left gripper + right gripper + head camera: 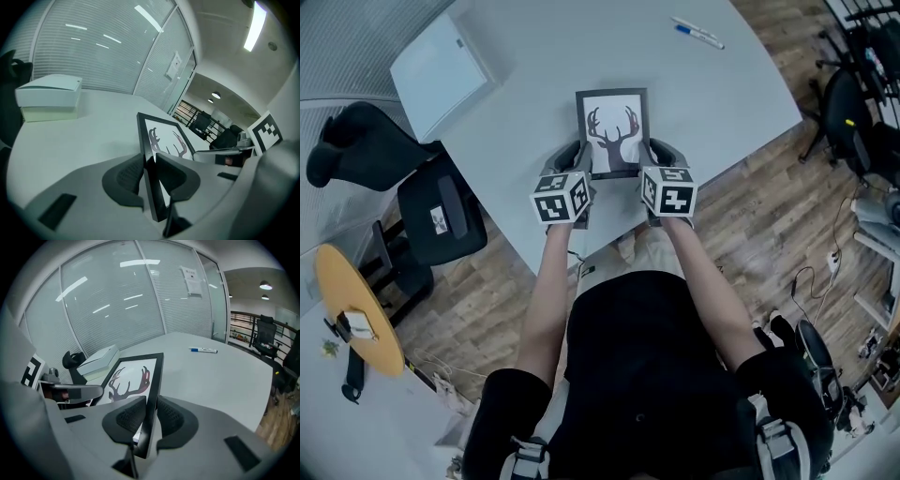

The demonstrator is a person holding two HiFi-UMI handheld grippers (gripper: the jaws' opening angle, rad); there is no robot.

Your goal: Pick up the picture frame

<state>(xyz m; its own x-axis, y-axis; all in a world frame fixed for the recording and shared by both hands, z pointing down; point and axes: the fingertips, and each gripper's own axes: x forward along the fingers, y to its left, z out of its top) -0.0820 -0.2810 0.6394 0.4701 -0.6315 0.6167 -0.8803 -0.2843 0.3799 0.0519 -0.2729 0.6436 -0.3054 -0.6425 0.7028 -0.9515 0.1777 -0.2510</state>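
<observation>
The black picture frame (pixel 611 131) with an antler print is held off the grey table (pixel 525 103), one gripper on each side edge. My left gripper (pixel 575 159) is shut on its left edge, with both pads pressed against the black moulding (pixel 151 154). My right gripper (pixel 662 157) is shut on its right edge in the same way. In the left gripper view the frame (pixel 161 138) runs edge-on between the jaws of the left gripper (pixel 149 176). In the right gripper view the frame (pixel 136 376) tilts away between the jaws of the right gripper (pixel 151 417).
A white box (pixel 441 61) lies at the table's far left corner. Two markers (pixel 698 35) lie at the far right. A black office chair (pixel 431 211) stands left of the table, a round yellow side table (pixel 366 309) nearer, more chairs (pixel 853 112) to the right.
</observation>
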